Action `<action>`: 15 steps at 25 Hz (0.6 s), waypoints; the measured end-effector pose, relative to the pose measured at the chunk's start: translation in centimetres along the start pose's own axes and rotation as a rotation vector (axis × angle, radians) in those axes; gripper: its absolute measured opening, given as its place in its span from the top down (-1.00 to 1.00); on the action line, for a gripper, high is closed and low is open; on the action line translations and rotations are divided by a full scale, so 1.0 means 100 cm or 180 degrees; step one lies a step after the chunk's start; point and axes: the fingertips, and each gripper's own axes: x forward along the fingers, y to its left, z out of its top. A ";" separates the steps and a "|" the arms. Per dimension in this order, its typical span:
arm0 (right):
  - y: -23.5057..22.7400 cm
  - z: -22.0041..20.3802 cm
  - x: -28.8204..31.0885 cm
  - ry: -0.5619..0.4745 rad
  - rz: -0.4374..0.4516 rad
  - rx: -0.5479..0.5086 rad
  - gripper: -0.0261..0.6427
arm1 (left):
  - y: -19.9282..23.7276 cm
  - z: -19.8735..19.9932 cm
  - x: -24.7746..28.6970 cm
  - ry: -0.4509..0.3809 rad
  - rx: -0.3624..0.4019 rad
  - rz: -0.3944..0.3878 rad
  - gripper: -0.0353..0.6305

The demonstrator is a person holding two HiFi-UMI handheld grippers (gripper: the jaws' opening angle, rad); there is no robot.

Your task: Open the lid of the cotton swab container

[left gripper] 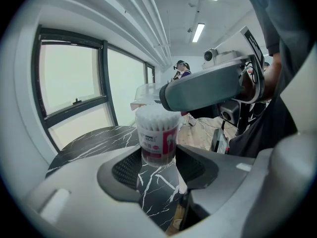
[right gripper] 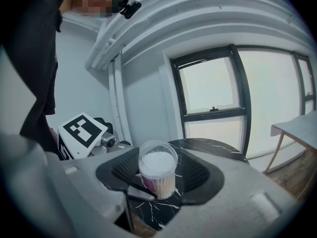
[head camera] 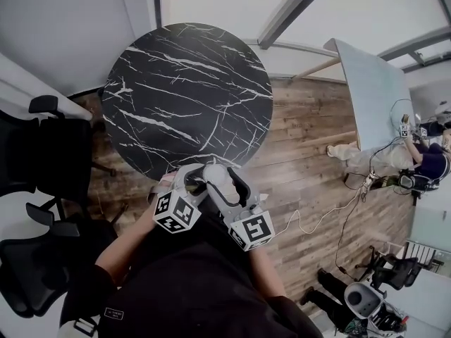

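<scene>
The cotton swab container (head camera: 215,175) is a clear round tub full of white swabs, with a pink label (left gripper: 157,139), held at the near edge of the black marble table (head camera: 187,90). My left gripper (left gripper: 157,165) is shut on its lower body, pads against both sides. In the right gripper view the lid (right gripper: 157,160) faces the camera, tilted. My right gripper (right gripper: 159,176) stands open around the tub's top, its pads apart from it. One right finger (left gripper: 208,87) crosses just over the lid. A left finger (right gripper: 138,192) shows at the tub's base.
Black office chairs (head camera: 42,153) stand left of the table. A grey table (head camera: 373,90), a seated person (head camera: 426,157) and cables (head camera: 317,217) on the wooden floor lie to the right. Large windows (right gripper: 213,95) are behind the marble table.
</scene>
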 end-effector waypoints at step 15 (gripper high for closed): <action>-0.005 0.014 -0.011 -0.0118 -0.0083 0.0014 0.16 | 0.002 0.009 -0.003 -0.0100 0.0013 0.0042 0.22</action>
